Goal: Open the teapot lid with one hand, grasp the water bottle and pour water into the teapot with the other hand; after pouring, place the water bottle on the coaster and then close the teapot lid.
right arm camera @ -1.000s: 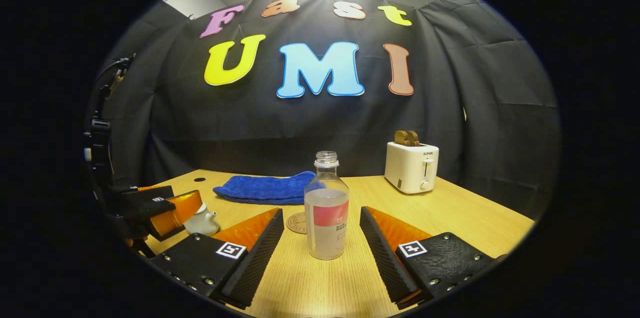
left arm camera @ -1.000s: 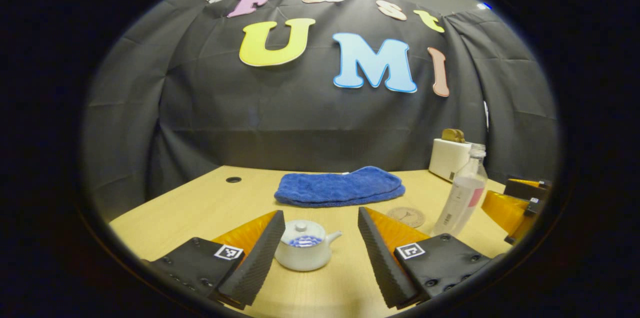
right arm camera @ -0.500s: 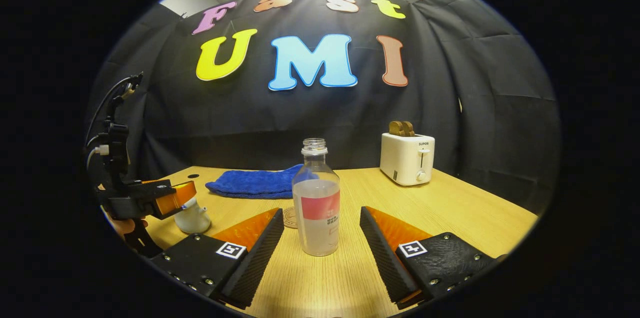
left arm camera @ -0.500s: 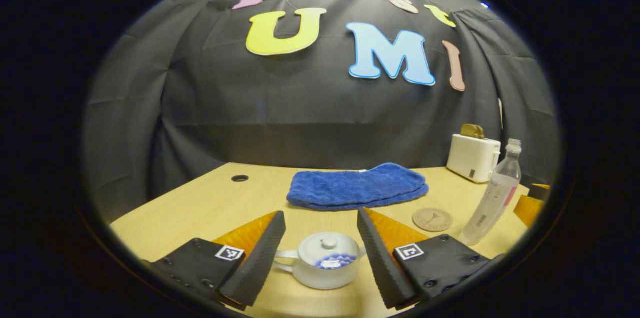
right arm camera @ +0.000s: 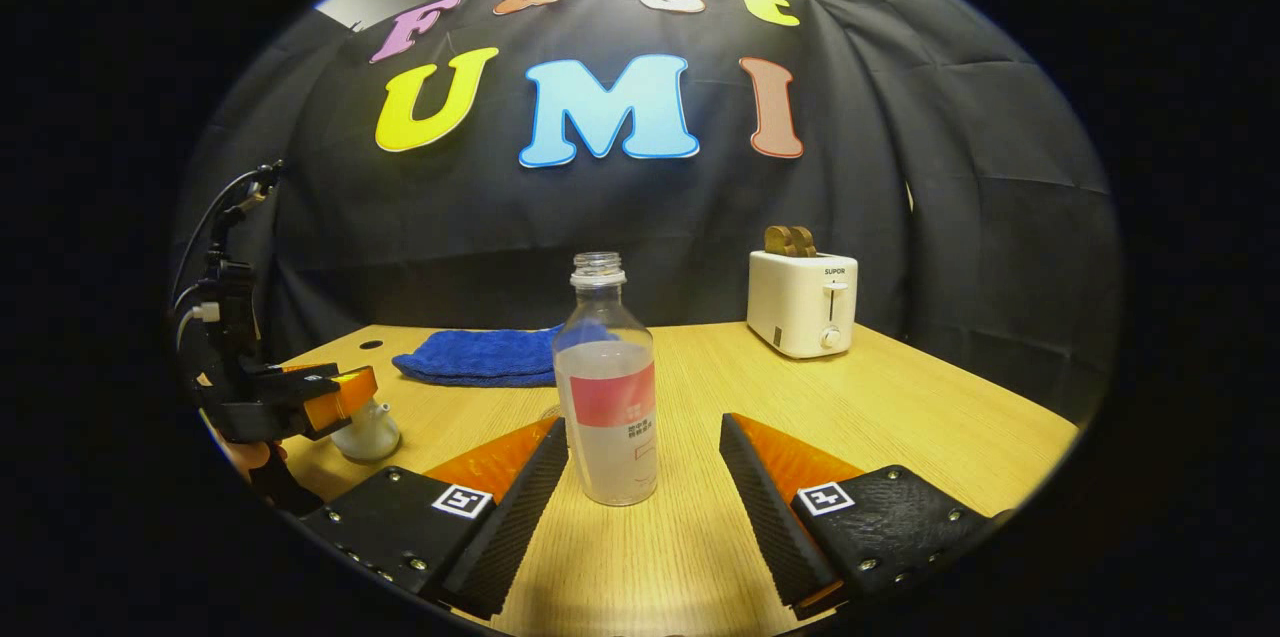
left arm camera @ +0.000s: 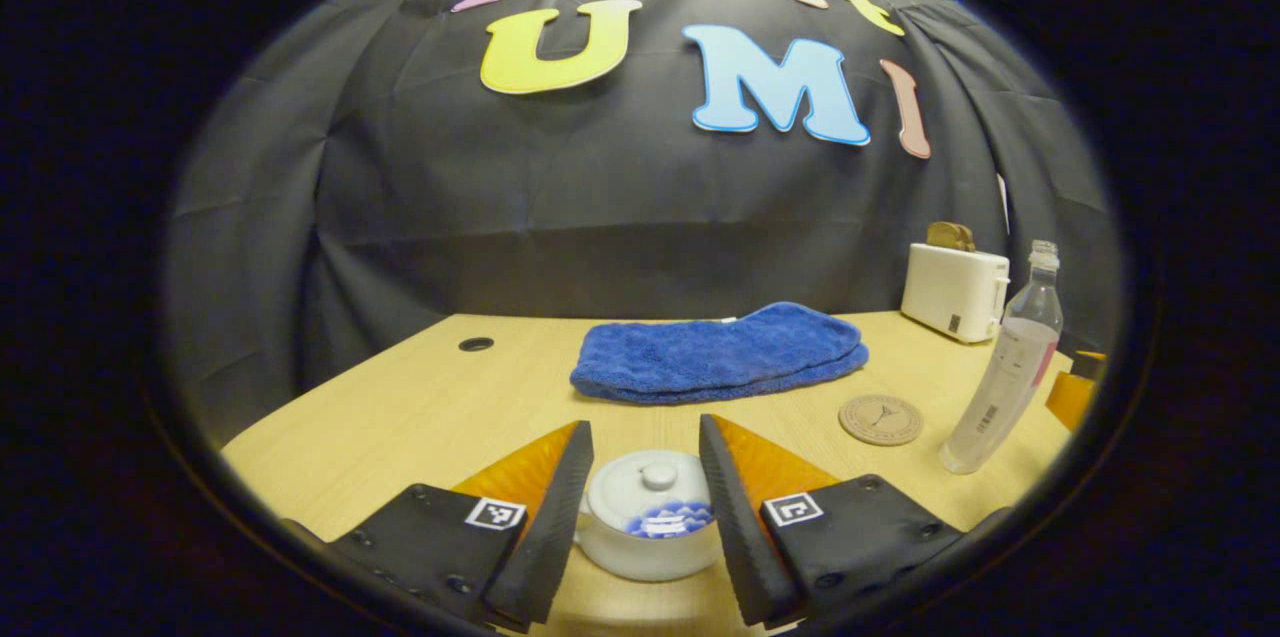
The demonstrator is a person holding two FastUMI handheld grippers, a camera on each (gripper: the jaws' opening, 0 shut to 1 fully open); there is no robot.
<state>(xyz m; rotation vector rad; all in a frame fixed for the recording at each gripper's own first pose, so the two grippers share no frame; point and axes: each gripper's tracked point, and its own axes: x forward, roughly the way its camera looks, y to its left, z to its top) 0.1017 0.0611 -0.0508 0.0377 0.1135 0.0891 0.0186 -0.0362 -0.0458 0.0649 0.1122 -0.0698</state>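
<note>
1. We see the wooden surface [right arm camera: 900,417] carrying everything; in the left gripper view its far left part has a small round hole.
2. The blue towel [left arm camera: 718,354] lies folded near the back of the surface, its long axis running left to right in the left gripper view.
3. The white toaster [right arm camera: 802,303] stands upright at the back right, with brown slices standing up out of its top.
4. The water bottle [right arm camera: 606,387] stands upright, long axis vertical, open mouth pointing up with no cap on it, and it is partly filled. It stands between the two fingers of the right gripper [right arm camera: 643,442], nearer the left finger, with clear space to the right finger.
5. The right gripper's jaws are spread wide; we cannot tell whether the left finger touches the bottle.
6. The left gripper [left arm camera: 640,452] has its jaws narrowed around the teapot [left arm camera: 648,517], one finger close on each side of the body; we cannot tell whether they press on it.
7. The teapot sits upright on the surface near the front left, lid [left arm camera: 645,487] on, knob pointing up. In the right gripper view its spout points toward the bottle.
8. The round coaster [left arm camera: 880,419] lies flat and bare, between the towel and the bottle, just beside the bottle's base.
</note>
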